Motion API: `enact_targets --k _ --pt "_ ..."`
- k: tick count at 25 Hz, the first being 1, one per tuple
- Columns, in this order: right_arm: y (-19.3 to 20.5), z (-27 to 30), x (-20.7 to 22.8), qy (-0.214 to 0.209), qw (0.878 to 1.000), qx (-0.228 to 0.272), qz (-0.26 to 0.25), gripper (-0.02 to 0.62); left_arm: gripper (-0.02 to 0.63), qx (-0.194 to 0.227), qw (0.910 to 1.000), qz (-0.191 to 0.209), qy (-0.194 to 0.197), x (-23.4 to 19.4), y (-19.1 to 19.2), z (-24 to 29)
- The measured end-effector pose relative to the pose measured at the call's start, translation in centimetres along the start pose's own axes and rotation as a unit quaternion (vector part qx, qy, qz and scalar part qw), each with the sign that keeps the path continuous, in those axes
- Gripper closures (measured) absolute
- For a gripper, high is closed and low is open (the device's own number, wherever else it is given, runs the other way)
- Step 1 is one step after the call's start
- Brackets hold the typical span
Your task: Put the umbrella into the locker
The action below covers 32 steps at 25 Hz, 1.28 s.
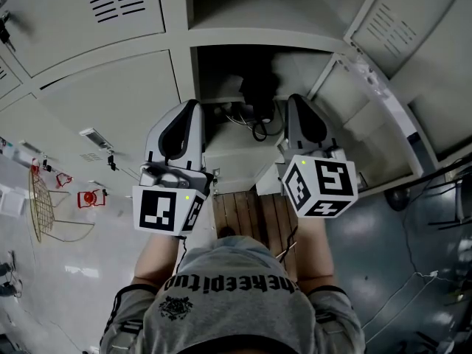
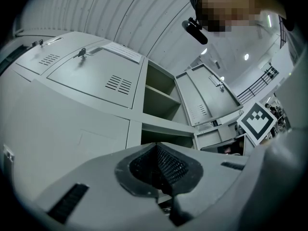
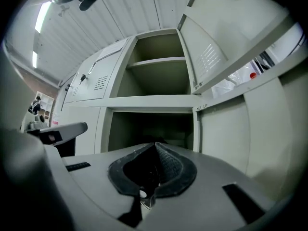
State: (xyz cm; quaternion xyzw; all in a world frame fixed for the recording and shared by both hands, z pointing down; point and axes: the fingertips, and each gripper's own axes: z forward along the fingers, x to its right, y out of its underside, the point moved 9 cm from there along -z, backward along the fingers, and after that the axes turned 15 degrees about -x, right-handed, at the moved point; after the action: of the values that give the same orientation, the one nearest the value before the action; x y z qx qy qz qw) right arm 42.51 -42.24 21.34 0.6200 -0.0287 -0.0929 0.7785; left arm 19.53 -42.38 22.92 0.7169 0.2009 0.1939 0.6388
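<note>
The bank of pale grey metal lockers [image 1: 110,102] fills the space ahead of both grippers, and the doors to their left are closed. To the right of the right gripper [image 1: 295,102] the grey metal locker door [image 1: 376,109] stands wide open. Straight in front of the two sets of jaw tips lies the dark open compartment [image 1: 214,65]. The left gripper [image 1: 193,108] sits near the right one at the compartment's mouth – each has its jaws pressed together with nothing between them. The black folded umbrella [image 1: 257,93] rests inside the compartment — just beyond and between the tips, touched by neither, a dark looped strap [image 1: 259,130] hanging at its near end
</note>
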Motion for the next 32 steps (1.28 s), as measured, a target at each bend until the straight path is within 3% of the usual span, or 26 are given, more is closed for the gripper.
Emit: enact_targets --k 19,32 --pt "3.5 -2.8 0.8 0.034 0.999 0.017 0.03 0.592 0.601 -0.013 0.9999 0.003 0.002 0.7 0.8 0.1" --pt "3.6 -2.6 1.3 0.026 0.999 0.024 0.026 0.592 0.601 -0.01 0.9998 0.01 -0.015 1.3 0.9 0.0"
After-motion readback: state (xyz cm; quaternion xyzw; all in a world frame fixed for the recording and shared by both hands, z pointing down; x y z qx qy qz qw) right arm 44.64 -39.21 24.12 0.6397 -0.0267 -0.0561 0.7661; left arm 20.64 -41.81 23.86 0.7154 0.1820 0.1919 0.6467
